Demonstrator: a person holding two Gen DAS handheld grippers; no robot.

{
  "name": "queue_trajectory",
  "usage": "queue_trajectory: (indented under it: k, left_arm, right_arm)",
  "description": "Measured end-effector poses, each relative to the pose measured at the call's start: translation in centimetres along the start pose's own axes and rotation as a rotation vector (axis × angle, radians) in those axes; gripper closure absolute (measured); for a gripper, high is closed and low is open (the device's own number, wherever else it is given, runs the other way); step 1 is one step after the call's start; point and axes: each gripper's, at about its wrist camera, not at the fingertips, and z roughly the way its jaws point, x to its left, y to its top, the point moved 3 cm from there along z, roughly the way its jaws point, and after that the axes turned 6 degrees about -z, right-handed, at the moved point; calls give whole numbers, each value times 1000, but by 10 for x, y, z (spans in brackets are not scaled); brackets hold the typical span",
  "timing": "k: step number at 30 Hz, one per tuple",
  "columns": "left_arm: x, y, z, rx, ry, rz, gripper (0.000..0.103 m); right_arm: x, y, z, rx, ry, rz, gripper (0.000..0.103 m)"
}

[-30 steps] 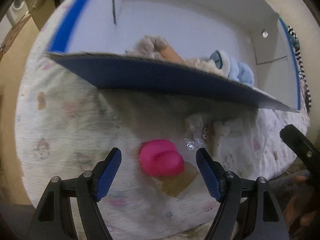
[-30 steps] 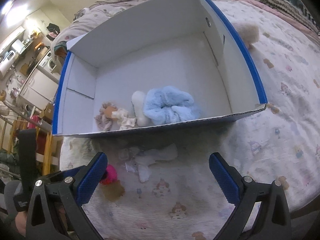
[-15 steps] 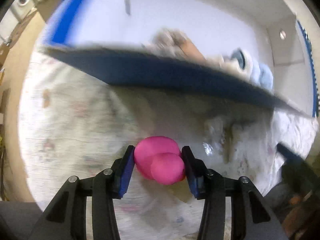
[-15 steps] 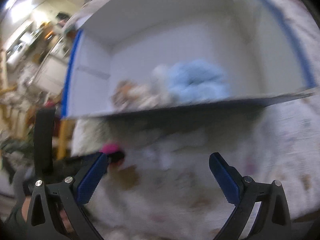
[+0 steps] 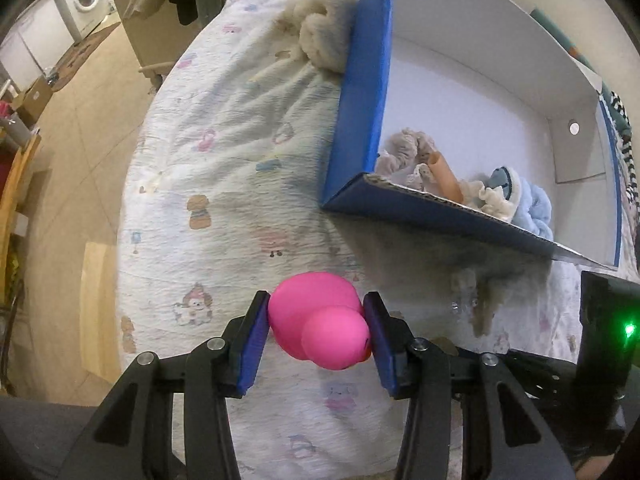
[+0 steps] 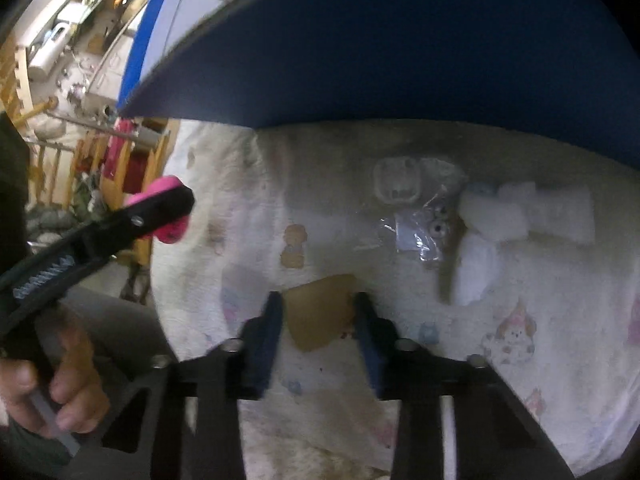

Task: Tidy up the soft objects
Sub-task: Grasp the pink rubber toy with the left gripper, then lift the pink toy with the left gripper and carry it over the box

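The pink rubber duck (image 5: 320,320) is pinched between the two blue pads of the left gripper (image 5: 318,334), held above the bed's printed sheet (image 5: 208,168) near the bed's left edge, clear of the fabric as far as the left wrist view shows. In the right wrist view the same duck (image 6: 170,210) shows as a pink lump behind one black finger at the far left.

Ahead of it on the bed stands the blue cardboard box (image 5: 360,92), white inside, with its near corner pointing toward the duck. Inside, against the near wall, lie a beige frilly doll (image 5: 412,156) and a light blue plush (image 5: 532,208), touching each other. A cream fluffy toy (image 5: 320,32) rests on the sheet against the box's outer left wall.

The right gripper (image 6: 318,320) is narrowed around a brown cardboard piece (image 6: 320,312) lying on the sheet in front of the box's near wall; its pads sit at both edges of the piece, but blur hides whether they press it. Beyond, white soft pieces (image 6: 508,216) and a crumpled clear plastic bag (image 6: 420,228) lie close together on the sheet.
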Motion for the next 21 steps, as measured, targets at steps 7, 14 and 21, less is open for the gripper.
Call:
queue_trajectory:
  k: [7,14,21]
  left_arm:
    - [-2,1,0,-5,-2,3,60]
    - [-8,-1,5,-7,12,22,60]
    - [-8,-4,3,-25,33,37,60]
  right_arm:
    - [7,-3,-23,-90,19,-39,95]
    - [2,-7,-44,-145,0,-42,95]
    - [2,-6,-50,-163,-17,-52,95]
